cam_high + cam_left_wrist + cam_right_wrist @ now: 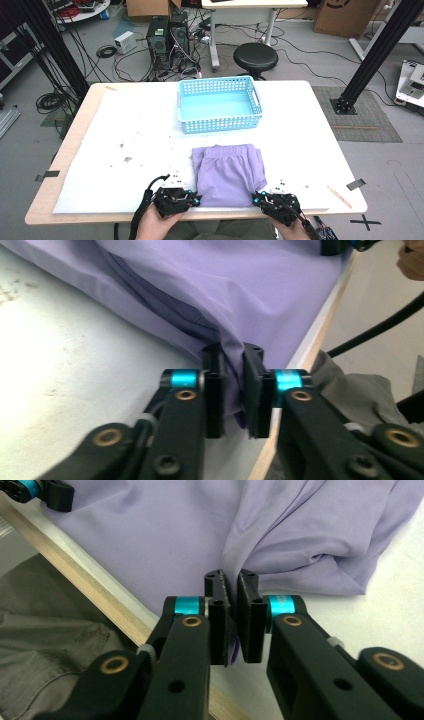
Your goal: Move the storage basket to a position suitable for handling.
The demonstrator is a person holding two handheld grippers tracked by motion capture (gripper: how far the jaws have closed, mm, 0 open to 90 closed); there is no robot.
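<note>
Both hands are at the near edge of the counter (320,150) now, one at each near corner of the folded purple shorts (229,172). The left hand-held gripper (192,199) sits at the near left corner of the cloth, the right hand-held gripper (258,199) at the near right corner, both pointing inward toward the garment between them.

In the left gripper view the left hand-held gripper (234,390) has its jaws standing a narrow gap apart with a fold of purple shorts (235,285) running down between them; the cloth looks pinched. In the right gripper view the right hand-held gripper (234,622) is nearly closed as well, a sliver of the purple shorts (165,535) caught in the slot.

The relation that counts: the shorts lie flat, waistband at the far end, long axis running away from the person, straight toward the blue basket (220,125) just beyond them. Basket and shorts are near but apart, and the basket's inside looks bare. Both grippers hold the near hem, equally close to it, so neither hand has the advantage. My read is that the near edge gets lifted and carried far, either folding over toward the waistband or going on to the basket. Any uneven pull would skew the fold.
</note>
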